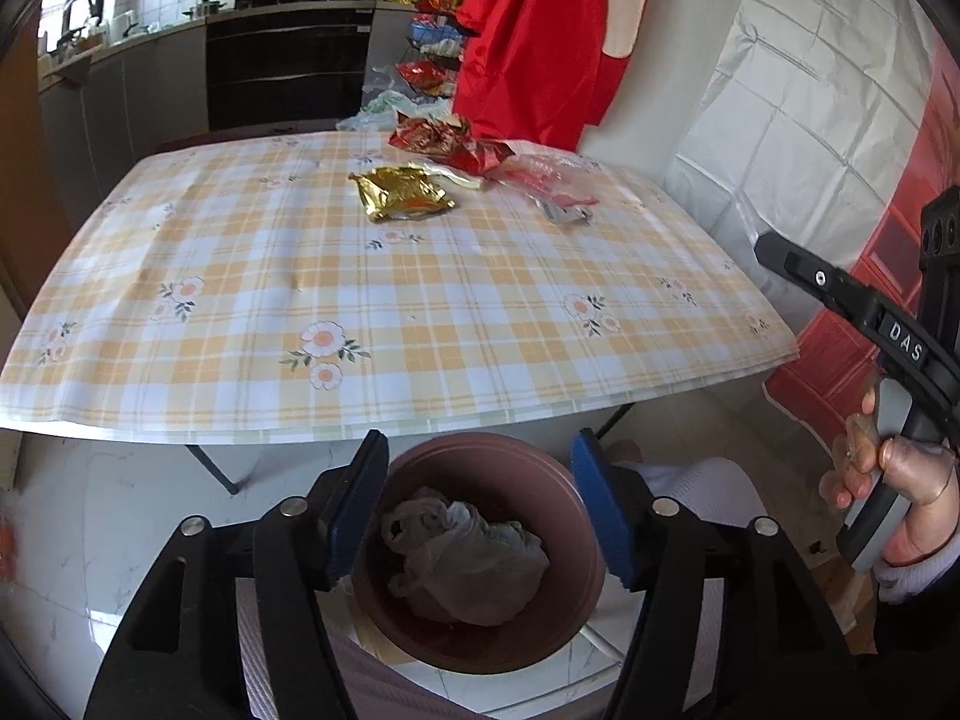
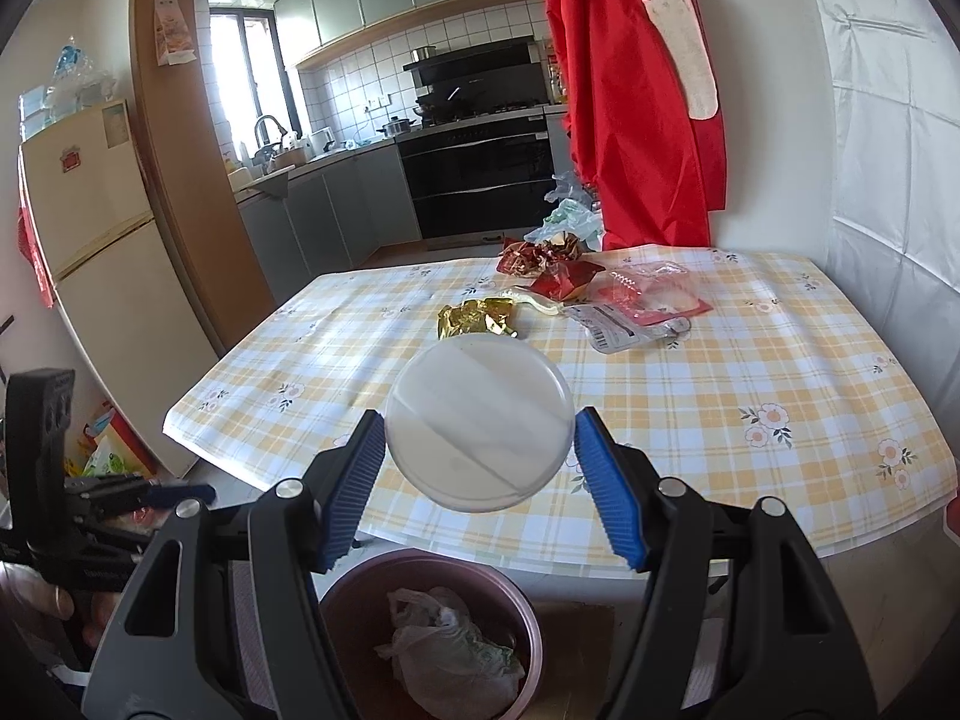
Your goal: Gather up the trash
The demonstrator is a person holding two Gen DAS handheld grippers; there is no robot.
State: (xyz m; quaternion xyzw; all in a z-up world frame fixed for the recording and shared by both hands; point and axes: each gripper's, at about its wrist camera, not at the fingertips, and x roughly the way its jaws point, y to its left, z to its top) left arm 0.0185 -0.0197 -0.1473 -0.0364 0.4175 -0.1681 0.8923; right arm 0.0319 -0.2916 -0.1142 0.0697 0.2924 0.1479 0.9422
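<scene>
My right gripper (image 2: 480, 468) is shut on a round translucent plastic lid (image 2: 477, 426), held above the table's near edge and above a brown trash bin (image 2: 528, 618) on the floor. A crumpled plastic bag (image 2: 450, 654) lies in the bin. My left gripper (image 1: 480, 510) is open and empty, right above the same bin (image 1: 576, 618) with the bag (image 1: 468, 564) inside. On the table lie a gold wrapper (image 1: 405, 192) (image 2: 477, 318), red wrappers (image 1: 456, 144) (image 2: 552, 264) and a clear plastic package (image 1: 552, 186) (image 2: 648, 300).
The table with a yellow plaid cloth (image 1: 360, 312) (image 2: 720, 408) stands against a white wall. A red apron (image 2: 630, 120) hangs at its far end. A fridge (image 2: 96, 276) stands left. The kitchen counter and oven (image 2: 480, 174) are behind. The other hand-held gripper (image 1: 870, 324) shows at right.
</scene>
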